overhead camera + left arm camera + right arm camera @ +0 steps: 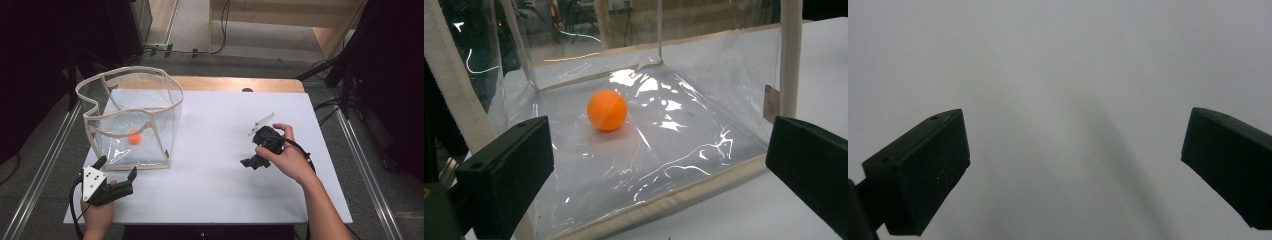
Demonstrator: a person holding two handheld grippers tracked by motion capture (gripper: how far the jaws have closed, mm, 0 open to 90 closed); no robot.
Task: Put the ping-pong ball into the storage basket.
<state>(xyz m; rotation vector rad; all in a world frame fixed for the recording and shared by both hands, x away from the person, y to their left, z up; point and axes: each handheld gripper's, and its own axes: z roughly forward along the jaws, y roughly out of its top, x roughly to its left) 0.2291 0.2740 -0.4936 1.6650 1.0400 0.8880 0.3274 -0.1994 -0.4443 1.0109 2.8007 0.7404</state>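
Note:
A clear plastic bag-box with cream fabric edging stands at the table's left, and an orange ball rests on its floor. My left gripper is open just in front of the box's near wall, pointing at it. Through that wall the left gripper view shows the orange ball behind the cream bottom seam, with nothing between the jaws. My right gripper is open over the white table top at the right, jaws down, nothing in it. The right gripper view has bare white surface between its jaws.
The white table cover ends at a wooden strip at the back. Metal rails run along both sides. Dark equipment and cables stand around the table on the floor.

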